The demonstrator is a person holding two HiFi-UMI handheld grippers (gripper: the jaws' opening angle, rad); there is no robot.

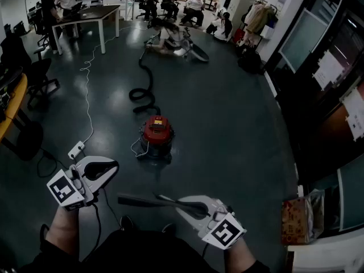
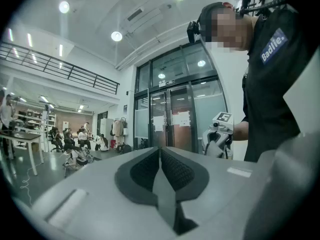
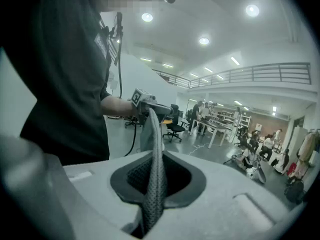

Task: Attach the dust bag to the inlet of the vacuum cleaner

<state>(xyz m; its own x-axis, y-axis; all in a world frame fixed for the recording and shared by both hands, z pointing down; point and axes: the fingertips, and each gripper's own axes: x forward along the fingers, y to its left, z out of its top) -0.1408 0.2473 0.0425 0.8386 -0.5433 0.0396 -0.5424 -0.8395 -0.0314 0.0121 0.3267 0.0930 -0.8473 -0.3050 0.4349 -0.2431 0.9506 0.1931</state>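
Note:
A red vacuum cleaner (image 1: 156, 132) stands on the dark floor ahead, its black hose (image 1: 142, 92) snaking away from it. A thin grey dust bag (image 1: 142, 200) is stretched flat between my two grippers, well short of the vacuum. My left gripper (image 1: 115, 166) is shut on one edge of the bag (image 2: 164, 189), which I see edge-on between its jaws (image 2: 161, 156). My right gripper (image 1: 180, 205) is shut on the other edge; in its view the bag (image 3: 154, 134) runs from the jaws (image 3: 156, 169) across to the left gripper.
A white power strip (image 1: 75, 149) and its cable lie on the floor left of the vacuum. Desks (image 1: 96, 13), office chairs (image 1: 40, 75) and several seated people (image 1: 170, 36) fill the far end. A cardboard box (image 1: 298, 218) sits at the right by glass doors.

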